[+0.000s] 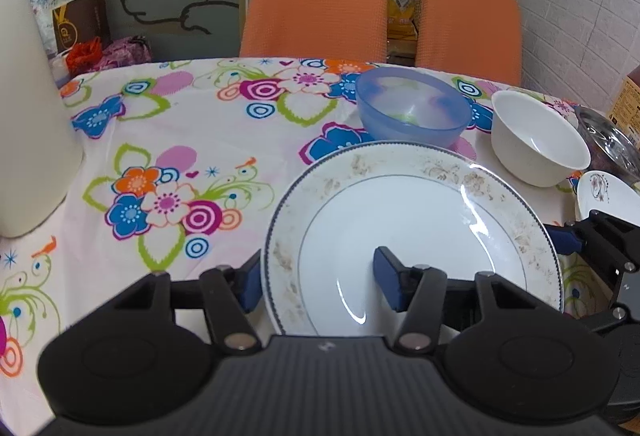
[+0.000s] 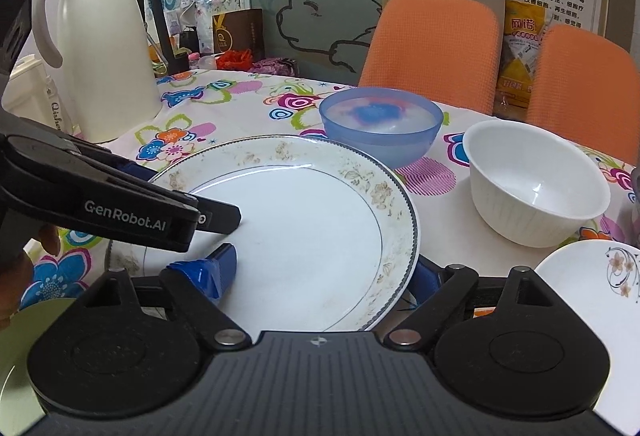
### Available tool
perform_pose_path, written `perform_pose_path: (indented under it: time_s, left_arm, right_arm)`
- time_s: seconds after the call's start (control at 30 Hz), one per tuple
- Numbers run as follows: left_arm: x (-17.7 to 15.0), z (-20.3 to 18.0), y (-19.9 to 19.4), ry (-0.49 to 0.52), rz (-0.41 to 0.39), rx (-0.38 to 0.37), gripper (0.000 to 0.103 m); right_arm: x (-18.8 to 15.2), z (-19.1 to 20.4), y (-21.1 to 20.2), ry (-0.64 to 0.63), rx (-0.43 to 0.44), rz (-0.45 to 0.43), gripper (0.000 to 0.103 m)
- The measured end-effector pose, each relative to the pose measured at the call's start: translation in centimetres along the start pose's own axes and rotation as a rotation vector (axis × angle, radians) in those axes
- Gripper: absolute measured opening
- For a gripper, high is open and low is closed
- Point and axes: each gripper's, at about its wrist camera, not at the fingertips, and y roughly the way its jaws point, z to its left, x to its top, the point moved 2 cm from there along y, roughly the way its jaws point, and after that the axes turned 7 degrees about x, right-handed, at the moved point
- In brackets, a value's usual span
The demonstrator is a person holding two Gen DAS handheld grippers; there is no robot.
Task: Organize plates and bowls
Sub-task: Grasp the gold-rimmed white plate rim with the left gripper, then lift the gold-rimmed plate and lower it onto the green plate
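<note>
White plate [image 1: 412, 220], both hand-held grippers straddling rim, seemingly loose

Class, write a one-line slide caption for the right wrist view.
Both tongs straddle opposite rims of the large plate, blue bowl and white bowl waiting behind on the floral tablecloth.

A large white plate [image 1: 416, 236] with a worn floral rim lies nearest. Behind it stand two upright bowls — a translucent blue bowl [image 1: 412, 107] and a white bowl [image 1: 538, 139] — while a small floral plate [image 2: 592, 288] lies right.
</note>
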Motion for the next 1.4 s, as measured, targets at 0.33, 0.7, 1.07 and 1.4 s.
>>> perform_pose_path:
  time_s: [0.33, 0.7, 1.07, 1.4]
  left_arm:
    - [1.4, -1.0, -1.9, 0.016, -0.021, 0.003, 0.054]
    - [0.3, 0.1, -7.8, -0.014, -0.075, -0.015, 0.054]
    - [-6.1, 1.0, -12.9, -0.049, -0.062, -0.013, 0.046]
    - [-10.8, 1.0, -12.8, -0.059, 0.011, -0.028, 0.046]
  right_arm:
    - [0.9, -0.7, -1.2, 0.116, -0.022, -0.016, 0.075]
    - [2.0, 1.7, -4.5, 0.113, -0.019, -0.072, 0.076]
    - [-1.0, 7.3, -10.0, 0.096, -0.029, -0.078, 0.078]
    - [-4.8, 9.7, -11.5, 0.153, -0.003, -0.046, 0.078]
